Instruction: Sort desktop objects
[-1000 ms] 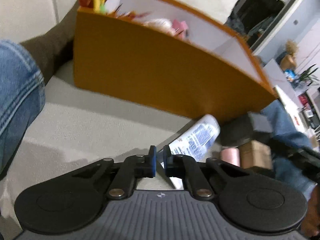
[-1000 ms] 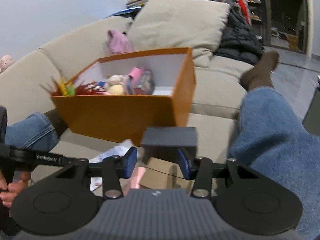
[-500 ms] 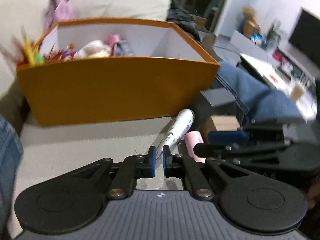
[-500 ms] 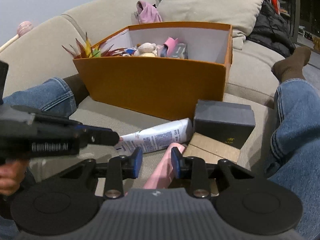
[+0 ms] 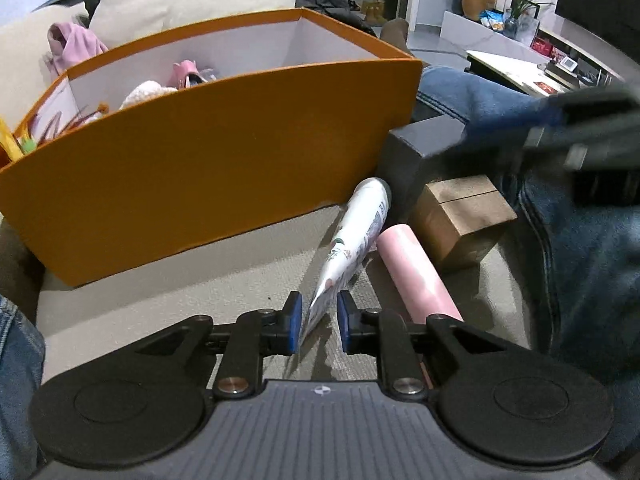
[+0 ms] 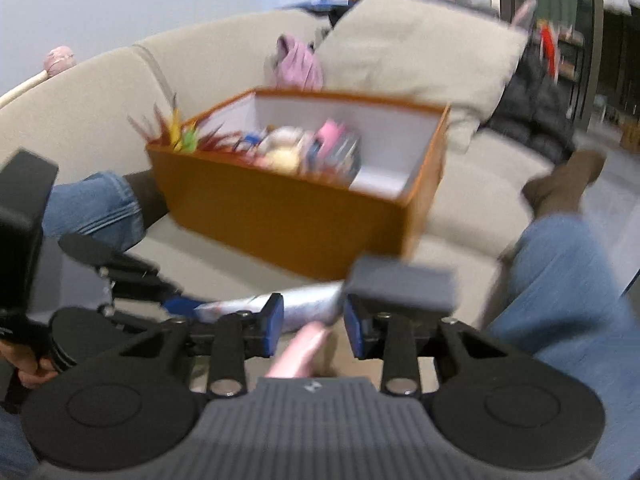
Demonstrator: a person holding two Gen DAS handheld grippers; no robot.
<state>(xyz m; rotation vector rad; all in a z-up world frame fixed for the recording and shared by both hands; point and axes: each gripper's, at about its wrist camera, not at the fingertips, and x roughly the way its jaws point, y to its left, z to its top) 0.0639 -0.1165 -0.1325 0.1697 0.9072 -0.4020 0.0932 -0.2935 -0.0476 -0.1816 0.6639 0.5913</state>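
Now both claws opening: left claw astride white tube, right claw released.

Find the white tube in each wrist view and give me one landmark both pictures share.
Left wrist view: the white tube runs from the picture's centre down to its flat end between the left gripper fingers, beside the pink cylinder.
Right wrist view: the tube lies blurred across the lower middle, just beyond the right gripper.
Shared landmark: the orange box right behind the tube.
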